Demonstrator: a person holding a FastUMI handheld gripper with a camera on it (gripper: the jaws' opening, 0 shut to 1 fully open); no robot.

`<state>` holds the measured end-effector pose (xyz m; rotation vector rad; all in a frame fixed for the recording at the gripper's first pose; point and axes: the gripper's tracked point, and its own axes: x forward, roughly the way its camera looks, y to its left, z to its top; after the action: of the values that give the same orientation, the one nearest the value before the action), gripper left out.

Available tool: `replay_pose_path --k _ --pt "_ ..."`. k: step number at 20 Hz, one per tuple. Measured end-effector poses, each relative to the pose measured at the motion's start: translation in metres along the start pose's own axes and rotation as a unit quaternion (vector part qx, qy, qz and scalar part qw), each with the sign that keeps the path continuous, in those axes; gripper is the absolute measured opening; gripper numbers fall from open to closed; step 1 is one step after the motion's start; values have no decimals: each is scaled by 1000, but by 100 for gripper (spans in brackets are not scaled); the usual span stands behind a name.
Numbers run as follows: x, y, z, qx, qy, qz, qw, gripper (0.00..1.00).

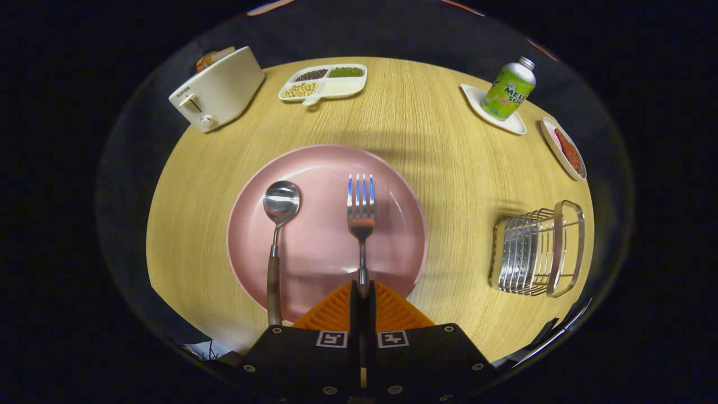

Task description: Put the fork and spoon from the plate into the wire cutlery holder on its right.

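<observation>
At the far left: toaster (217, 90) stood on the tabletop (437, 146), with a divided snack tray (324, 82) of beans and seeds just right of it; neither mattered to me.
Spoon: spoon (279, 224) lay on the left half of the pink plate (320, 163), bowl away from me, handle running over the near rim, untouched.
Fork: fork (361, 210) lay right of the spoon, tines pointing away, its handle running straight back between my fingers.
My fingers: my gripper (362, 292) sat low over the near rim of the plate, fingers drawn together and clamped on the fork's handle.
Holder: wire cutlery holder (538, 249) stood off the plate to the right, well apart from the fork.
Far right: green bottle (509, 90) on a white coaster, and a small dish (565, 148) beyond the holder.
Risk, as I judged it: the grip was far back on a slim handle, so the heavy tine end could swing or slip during the lift; tines might then catch the holder's wires or miss its opening.
</observation>
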<state>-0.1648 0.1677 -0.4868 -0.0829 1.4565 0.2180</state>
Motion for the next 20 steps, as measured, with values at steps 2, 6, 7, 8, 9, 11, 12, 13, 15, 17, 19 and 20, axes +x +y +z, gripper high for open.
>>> replay_pose_path --k 2,6,7,8,9,11,12,13,15,17,19,20 --pt "-21 -7 6 11 -23 13 1000 5" --pt "-65 -45 14 1 -67 -3 998 5" --pt "-76 -56 14 2 -74 -8 997 5" --pt "-87 -64 15 5 -84 -8 996 5" --pt "-95 -74 16 10 -90 -10 996 5" --pt "-109 -101 14 21 -98 -26 995 5" --pt "-116 -113 10 22 -95 -33 995 5" --pt "-121 -126 7 23 -92 -38 995 5" --pt "-126 -148 4 26 -85 -50 995 5" --pt "-128 -164 -1 26 -70 -57 996 5" --pt "-126 -176 -8 20 -49 -57 997 5" --pt "-124 -181 -15 16 -36 -55 998 5"
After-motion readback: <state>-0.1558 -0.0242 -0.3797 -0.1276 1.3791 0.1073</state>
